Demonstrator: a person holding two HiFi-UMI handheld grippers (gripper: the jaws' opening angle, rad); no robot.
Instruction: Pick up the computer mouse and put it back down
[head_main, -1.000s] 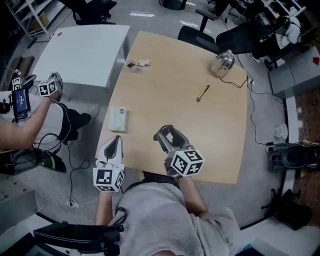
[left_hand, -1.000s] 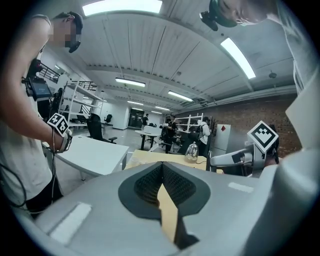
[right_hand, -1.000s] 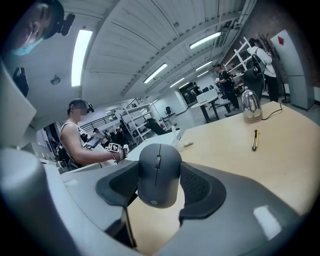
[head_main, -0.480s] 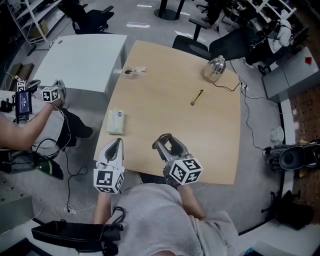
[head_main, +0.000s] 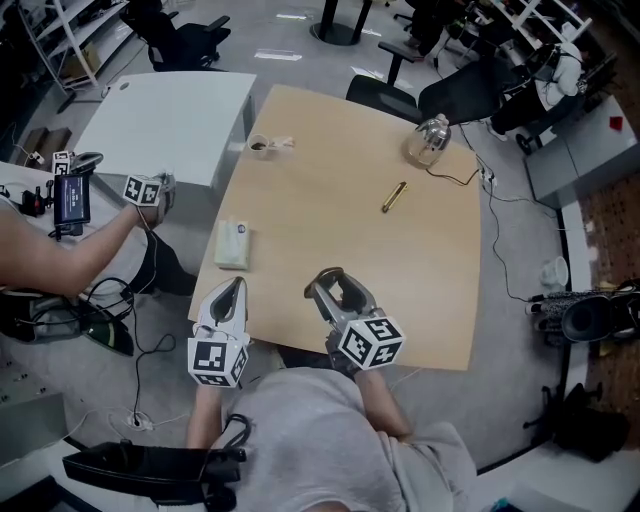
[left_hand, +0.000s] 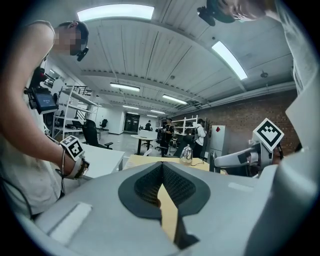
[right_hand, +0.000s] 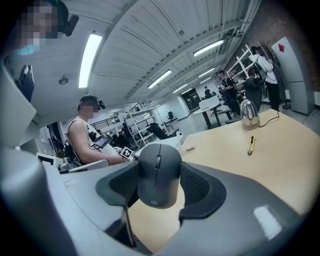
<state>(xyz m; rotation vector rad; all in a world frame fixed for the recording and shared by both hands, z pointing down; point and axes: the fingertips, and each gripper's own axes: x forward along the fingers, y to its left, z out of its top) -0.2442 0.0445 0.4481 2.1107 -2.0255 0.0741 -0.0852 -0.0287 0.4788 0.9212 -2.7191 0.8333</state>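
Checking hands first: found the right gripper (head_main: 328, 283) held out over the near edge of the table (head_main: 420, 280), pointed away from the body and tipped slightly downward, marker cube nearest the body. Found the left gripper (head_main: 233, 288) just beside it on the left, over the table's near left corner, pointed the same way and likewise tipped slightly down. Saw the right jaws set wide and clamped on the computer mouse (right_hand: 159, 175), pads against both its sides, mouse clear of the tabletop, wheel side uppermost. Saw the left jaws shut together, tips meeting, nothing between them. Noted a yellow pen-like object (head_main: 394, 195) and a glass jug (head_main: 430, 140) well apart, toward the far right.
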